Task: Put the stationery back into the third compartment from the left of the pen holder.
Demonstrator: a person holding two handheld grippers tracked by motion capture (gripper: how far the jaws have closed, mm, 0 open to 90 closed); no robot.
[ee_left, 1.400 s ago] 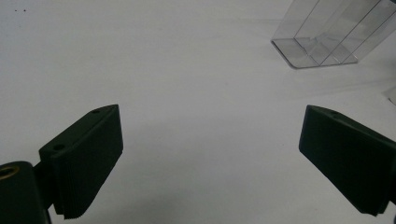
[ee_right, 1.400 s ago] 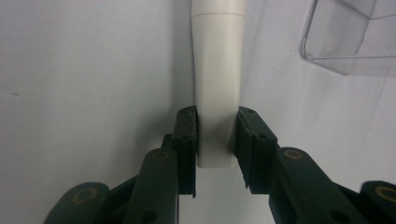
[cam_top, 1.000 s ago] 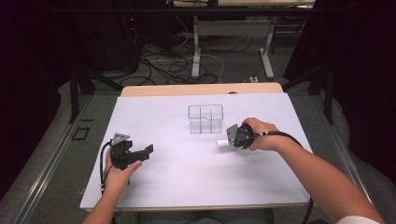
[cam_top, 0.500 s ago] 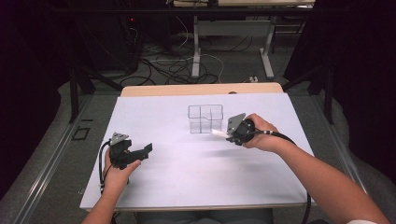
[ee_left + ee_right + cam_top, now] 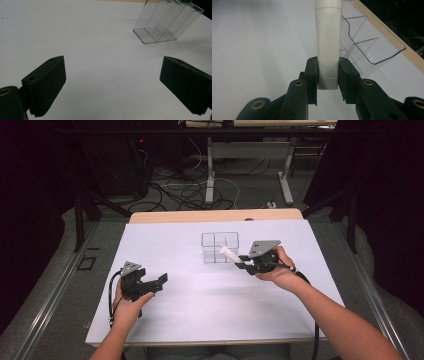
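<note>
A clear plastic box with divided compartments (image 5: 219,247) (image 5: 166,23) (image 5: 367,47) stands near the middle back of the white table. My right gripper (image 5: 245,261) (image 5: 327,75) is shut on a white tube (image 5: 229,254) (image 5: 327,47) and holds it above the table, its free end over the box's front right part. My left gripper (image 5: 156,283) (image 5: 112,87) rests at the front left of the table, jaws wide open with nothing between them, pointed toward the box.
The white sheet (image 5: 200,305) covers the table; a wooden edge (image 5: 215,215) shows at the back. Beyond it are table legs and cables (image 5: 200,185) on the floor. A cable (image 5: 112,295) trails from the left gripper.
My right gripper has lifted and swung left with the white tube, bringing its tip over the clear box. The left gripper has stayed put.
</note>
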